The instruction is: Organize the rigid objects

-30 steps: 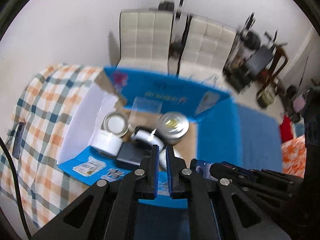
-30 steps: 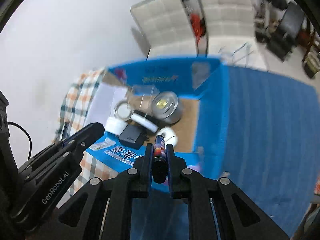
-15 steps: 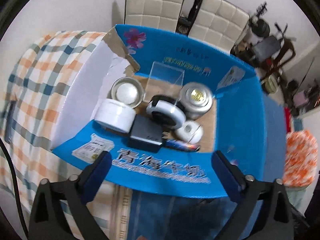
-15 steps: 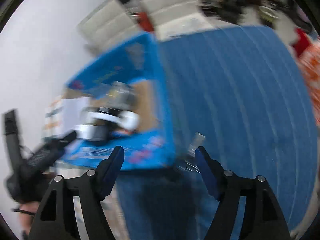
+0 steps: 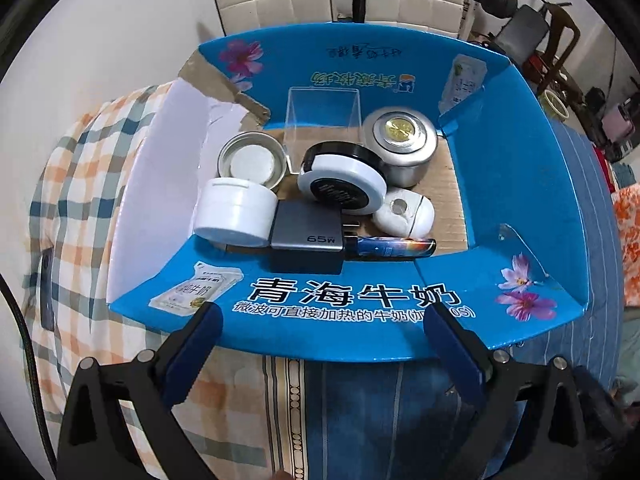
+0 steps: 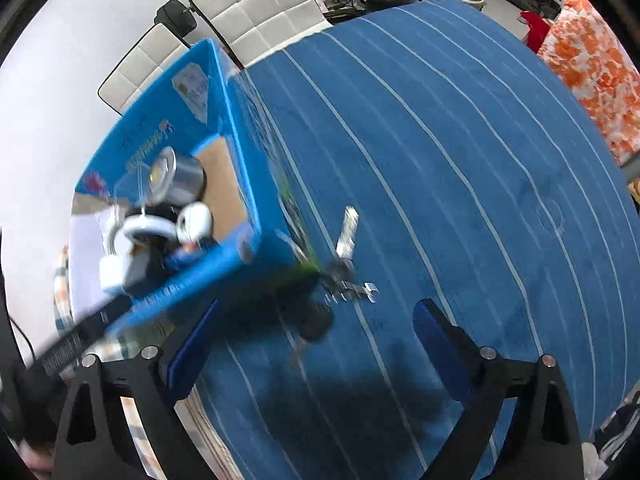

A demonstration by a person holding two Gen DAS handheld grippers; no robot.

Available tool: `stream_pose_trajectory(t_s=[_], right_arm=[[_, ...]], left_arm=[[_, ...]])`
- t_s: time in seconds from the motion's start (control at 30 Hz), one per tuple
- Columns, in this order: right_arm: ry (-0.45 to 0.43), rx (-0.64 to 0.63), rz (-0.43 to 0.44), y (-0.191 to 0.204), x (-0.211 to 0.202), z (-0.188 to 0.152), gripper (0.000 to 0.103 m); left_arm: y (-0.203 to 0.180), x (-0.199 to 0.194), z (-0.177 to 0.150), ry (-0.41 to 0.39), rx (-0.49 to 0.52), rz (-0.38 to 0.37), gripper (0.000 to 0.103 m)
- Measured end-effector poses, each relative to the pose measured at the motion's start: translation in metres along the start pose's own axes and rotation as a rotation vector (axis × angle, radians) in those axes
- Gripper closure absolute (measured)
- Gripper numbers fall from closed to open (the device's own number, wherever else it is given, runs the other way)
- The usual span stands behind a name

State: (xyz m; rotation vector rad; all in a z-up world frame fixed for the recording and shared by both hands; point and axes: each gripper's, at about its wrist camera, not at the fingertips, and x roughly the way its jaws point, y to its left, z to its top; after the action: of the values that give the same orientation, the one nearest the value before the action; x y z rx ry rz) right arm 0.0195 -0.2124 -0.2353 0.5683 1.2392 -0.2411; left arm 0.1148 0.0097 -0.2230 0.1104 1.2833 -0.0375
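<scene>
Pen (image 5: 390,246) now lying inside blue box (image 5: 344,300), against near wall beside grey charger (image 5: 307,232); a second ago right gripper (image 6: 316,344) was clamping it. Right jaws have just been opening, now spreading wide, nothing between. Left gripper (image 5: 322,332) hovering wide, empty, at box's near flap. Right gripper heading over blurred metal bits, possibly keys (image 6: 346,276), on blue striped cloth (image 6: 460,168) beside box, likely next pick.

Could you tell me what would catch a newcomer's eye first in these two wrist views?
The bright blue milk carton box dominates the left wrist view, packed with tins, a 65W charger and a colourful pen along its near wall. In the right wrist view, a bunch of keys lies on the blue striped cloth just outside the box, ahead of the open right gripper.
</scene>
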Motion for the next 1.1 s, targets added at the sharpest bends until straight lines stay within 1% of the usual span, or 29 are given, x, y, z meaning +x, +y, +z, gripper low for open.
stream_pose_trajectory(t_s=[0.07, 0.13, 0.17, 0.27, 0.3, 0.33, 0.37, 0.4, 0.43, 0.47, 0.5, 0.53, 0.57, 0.6, 0.63, 0.7, 0.8, 0.93, 1.07, 1.1], right_arm=[[0.027, -0.028, -0.043, 0.0, 0.015, -0.009, 0.006], [0.052, -0.024, -0.048, 0.0, 0.032, -0.009, 0.017], [0.065, -0.022, -0.055, 0.001, 0.042, -0.007, 0.018], [0.103, -0.037, -0.084, 0.013, 0.082, 0.0, 0.019], [0.124, -0.045, -0.095, 0.017, 0.094, 0.001, 0.016], [0.118, -0.066, -0.125, 0.023, 0.099, 0.001, 0.017], [0.101, -0.11, -0.189, 0.034, 0.104, -0.002, 0.019], [0.1, -0.135, -0.227, 0.039, 0.106, -0.005, 0.023], [0.098, -0.163, -0.269, 0.044, 0.108, -0.009, 0.03], [0.087, -0.175, -0.272, 0.045, 0.105, -0.015, 0.035], [0.078, -0.187, -0.277, 0.044, 0.101, -0.02, 0.054], [0.076, -0.199, -0.283, 0.042, 0.098, -0.023, 0.075], [0.088, -0.22, -0.291, 0.038, 0.095, -0.028, 0.079], [0.104, -0.227, -0.281, 0.035, 0.094, -0.03, 0.082], [0.112, -0.232, -0.277, 0.031, 0.091, -0.032, 0.092], [0.104, -0.239, -0.255, 0.026, 0.079, -0.034, 0.1], [0.042, -0.272, -0.228, 0.031, 0.05, -0.032, 0.1], [-0.01, -0.277, -0.156, 0.043, 0.009, -0.028, 0.1], [-0.063, -0.302, -0.079, 0.06, -0.041, -0.025, 0.1], [-0.072, -0.31, -0.061, 0.062, -0.051, -0.019, 0.1]], left_arm=[[-0.002, 0.001, -0.001, -0.003, 0.018, 0.008, 0.0], [-0.002, 0.001, 0.0, -0.001, 0.019, 0.004, 0.0], [-0.001, 0.001, 0.0, 0.002, 0.017, 0.001, 0.0], [0.001, 0.002, 0.0, 0.003, 0.007, 0.009, 0.0], [0.002, 0.002, 0.0, 0.002, 0.007, 0.012, 0.0], [0.002, 0.002, -0.001, 0.001, 0.007, 0.014, 0.0], [0.002, 0.001, -0.001, 0.001, 0.005, 0.017, 0.0], [0.002, 0.0, -0.001, 0.0, 0.003, 0.018, 0.0], [0.002, -0.001, -0.002, 0.0, 0.003, 0.017, 0.0], [0.002, -0.002, -0.003, -0.002, 0.001, 0.015, 0.0], [0.003, -0.003, -0.003, -0.003, -0.001, 0.012, 0.0], [0.003, -0.005, -0.004, -0.005, -0.004, 0.011, 0.0], [0.003, -0.006, -0.005, -0.005, -0.011, 0.005, 0.0], [0.003, -0.007, -0.006, -0.004, -0.018, -0.003, 0.0], [0.003, -0.008, -0.007, -0.003, -0.025, -0.01, 0.0], [0.003, -0.012, -0.009, 0.004, -0.036, -0.033, 0.0], [-0.002, -0.014, -0.014, 0.02, -0.032, -0.052, 0.0], [-0.008, -0.02, -0.02, 0.025, -0.016, -0.063, 0.0], [-0.008, -0.032, -0.021, 0.021, -0.027, -0.088, 0.0], [-0.006, -0.037, -0.019, 0.014, -0.034, -0.099, 0.0]])
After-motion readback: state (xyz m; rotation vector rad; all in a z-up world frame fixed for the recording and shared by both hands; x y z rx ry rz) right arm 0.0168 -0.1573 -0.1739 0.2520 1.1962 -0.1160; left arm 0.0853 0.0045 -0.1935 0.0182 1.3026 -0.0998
